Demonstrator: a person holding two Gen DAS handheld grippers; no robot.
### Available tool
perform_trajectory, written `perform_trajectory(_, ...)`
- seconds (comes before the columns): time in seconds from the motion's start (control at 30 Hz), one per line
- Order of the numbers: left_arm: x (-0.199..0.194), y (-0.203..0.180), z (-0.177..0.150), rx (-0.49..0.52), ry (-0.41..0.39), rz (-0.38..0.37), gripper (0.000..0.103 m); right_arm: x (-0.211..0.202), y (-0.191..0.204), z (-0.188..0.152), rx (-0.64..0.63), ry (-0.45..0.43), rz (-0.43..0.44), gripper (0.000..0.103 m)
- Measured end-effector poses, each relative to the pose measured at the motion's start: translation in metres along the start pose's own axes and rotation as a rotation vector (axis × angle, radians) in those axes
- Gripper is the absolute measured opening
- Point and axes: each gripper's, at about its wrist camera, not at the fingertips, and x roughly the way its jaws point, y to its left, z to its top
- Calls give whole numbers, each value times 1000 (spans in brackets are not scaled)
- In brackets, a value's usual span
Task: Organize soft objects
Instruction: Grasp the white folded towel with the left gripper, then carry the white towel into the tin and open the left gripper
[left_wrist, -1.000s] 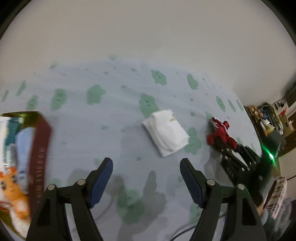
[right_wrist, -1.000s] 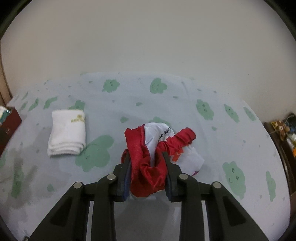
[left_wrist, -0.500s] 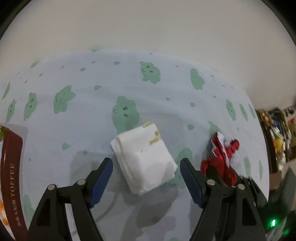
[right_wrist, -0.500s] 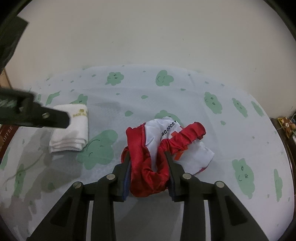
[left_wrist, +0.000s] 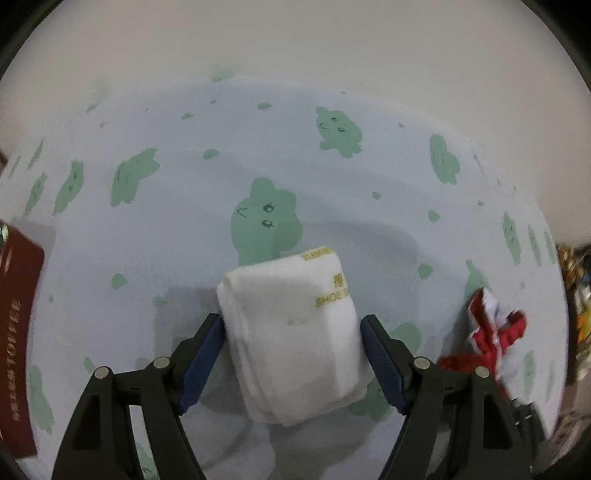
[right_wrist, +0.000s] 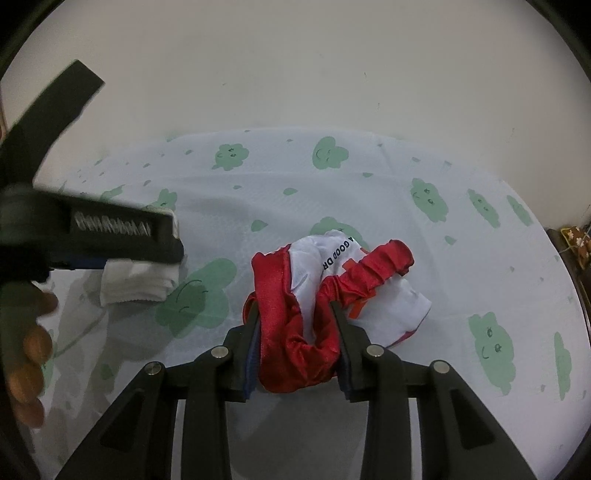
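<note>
A folded white towel (left_wrist: 295, 362) with gold lettering lies on the pale blue sheet. My left gripper (left_wrist: 291, 322) is open and straddles it, one blue pad close by each side. In the right wrist view the same towel (right_wrist: 136, 284) shows under the left gripper's black finger (right_wrist: 147, 240). A crumpled red and white cloth (right_wrist: 306, 273) rests on the sheet; my right gripper (right_wrist: 294, 312) is shut on its red bunch, which fills the narrow gap between the pads. From the left wrist view that cloth (left_wrist: 495, 332) sits at the right.
The sheet (left_wrist: 166, 229) with green cloud prints covers a bed against a plain wall. A dark red box (left_wrist: 18, 332) marked TOFFEE stands at the left edge. Cluttered items (left_wrist: 578, 295) sit beyond the bed's right side. A hand (right_wrist: 33, 347) grips the left tool.
My left gripper moved in and down from the box side until its open fingers came around the towel. The right gripper stayed put; its jaws widened slightly around the red cloth.
</note>
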Motion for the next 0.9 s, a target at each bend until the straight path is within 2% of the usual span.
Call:
perform_trajectory(0.07,0,-2,-3,22,-14,8,77,0,0,0,4,1,4,34)
perform_trajectory(0.1,-1,-2,-4,30,-19,7,74,0,-1,0,7,1,8,34)
perform_trajectory(0.17,-4,-2,-5,67,-23,-8,56,0,-1,0,11,1,12,34)
perform_trajectory(0.2,-5,-2,-4,74,-23,-23,37,0,-1,0,12,1,13,34)
perform_trajectory(0.23,-6,-1,-4,82,-19,-43,24,0,-1,0,12,1,13,34)
perform_trajectory(0.33,-8,7,-4,92,-13,-116,23,0,-2,1,12,2,12,34)
perform_trajectory(0.47,-11,15,-9,140,-33,-133,22,1,-1,0,7,3,5,34)
perform_trajectory(0.63,-20,22,-15,167,-41,-128,22,2,-1,0,8,4,5,34)
perform_trajectory(0.9,-33,22,-23,200,-73,-61,22,2,-1,0,5,5,1,34)
